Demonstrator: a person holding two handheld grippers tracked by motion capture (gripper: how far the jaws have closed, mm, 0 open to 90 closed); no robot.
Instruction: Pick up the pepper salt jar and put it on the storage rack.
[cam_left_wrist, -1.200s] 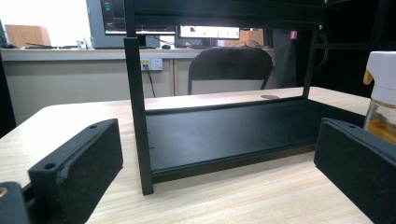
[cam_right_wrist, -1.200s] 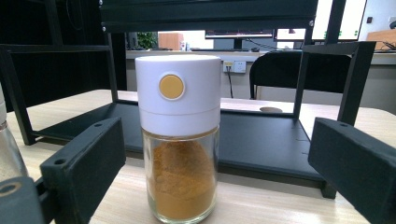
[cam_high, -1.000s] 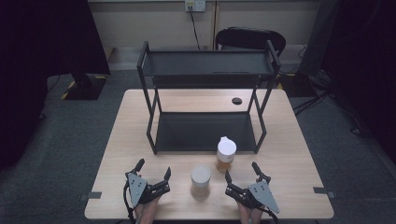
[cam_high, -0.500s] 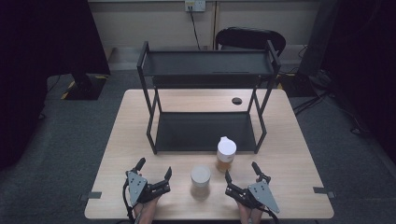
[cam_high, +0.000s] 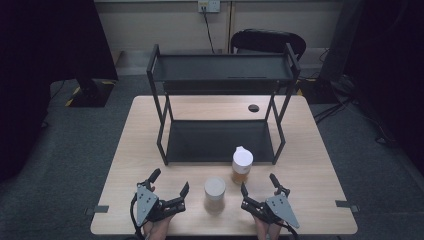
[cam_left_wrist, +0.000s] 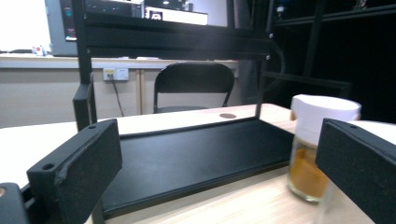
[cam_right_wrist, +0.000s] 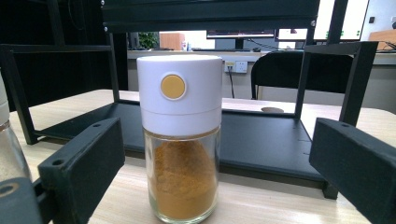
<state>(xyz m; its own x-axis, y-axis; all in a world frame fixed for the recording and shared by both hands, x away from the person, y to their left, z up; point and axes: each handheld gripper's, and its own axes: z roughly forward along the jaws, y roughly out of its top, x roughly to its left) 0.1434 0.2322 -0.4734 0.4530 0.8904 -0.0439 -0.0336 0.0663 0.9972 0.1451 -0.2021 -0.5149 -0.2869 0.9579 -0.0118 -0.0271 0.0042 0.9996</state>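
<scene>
Two unlabelled jars, an orange-powder shaker (cam_right_wrist: 180, 140) with a white cap and yellow button and a pale grey-lidded jar (cam_high: 214, 194), stand on the light wooden bench (cam_high: 320, 165) just before the black two-tier rack (cam_high: 220, 105), between the wide-open left claw (cam_high: 170, 182) and the wide-open right claw (cam_high: 258, 183), a chair (cam_high: 267, 42) behind the rack.

Jar (cam_right_wrist: 181, 140): white cap, yellow dot, orange powder. Second jar (cam_high: 214, 194): pale grey lid. Shelf (cam_high: 220, 140): black. Table (cam_high: 320, 165): light wood grain. Chair (cam_left_wrist: 194, 86): black.
</scene>
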